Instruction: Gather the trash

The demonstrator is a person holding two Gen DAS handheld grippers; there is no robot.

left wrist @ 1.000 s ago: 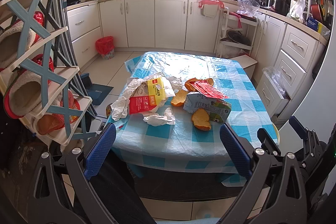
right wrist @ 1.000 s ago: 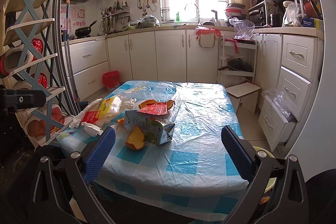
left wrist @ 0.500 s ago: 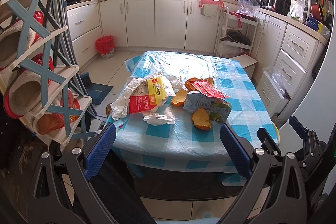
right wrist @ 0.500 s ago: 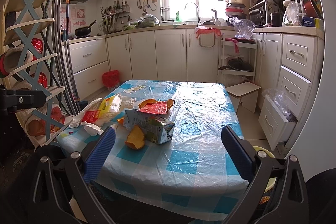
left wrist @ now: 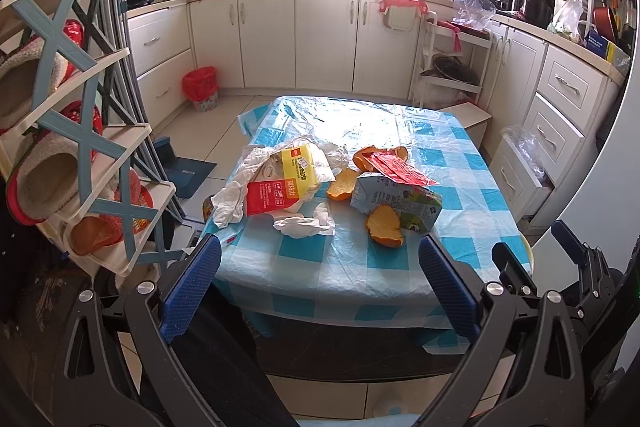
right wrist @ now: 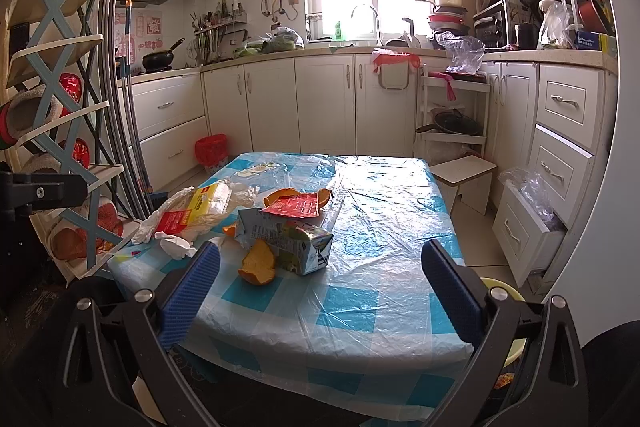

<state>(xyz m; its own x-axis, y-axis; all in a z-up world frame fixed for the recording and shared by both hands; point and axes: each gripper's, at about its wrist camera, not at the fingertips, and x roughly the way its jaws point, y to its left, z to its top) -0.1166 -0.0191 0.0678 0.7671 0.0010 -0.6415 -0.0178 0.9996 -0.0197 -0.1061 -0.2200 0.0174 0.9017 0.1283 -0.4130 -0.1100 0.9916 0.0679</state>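
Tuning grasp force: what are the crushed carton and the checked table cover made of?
Crushed blue-green drink carton: printed coated paperboard, apparently; creased, torn open, dull sheen.
Blue-and-white checked table cover: thin plastic film, probably; glossy and wrinkled, with window glare.

On your table [left wrist: 360,267] the trash sits toward the near left. The crushed carton [left wrist: 400,201] lies in the middle, with one orange peel [left wrist: 384,227] touching its near side and a flat wrapper [left wrist: 396,169] resting on top. Left of the carton lies the noodle packet [left wrist: 288,179], and a crumpled tissue [left wrist: 304,223] just before it. Behind the table, on the floor by the cabinets, stands the waste bin [left wrist: 200,87]. A shoe rack [left wrist: 80,147] stands at your left.
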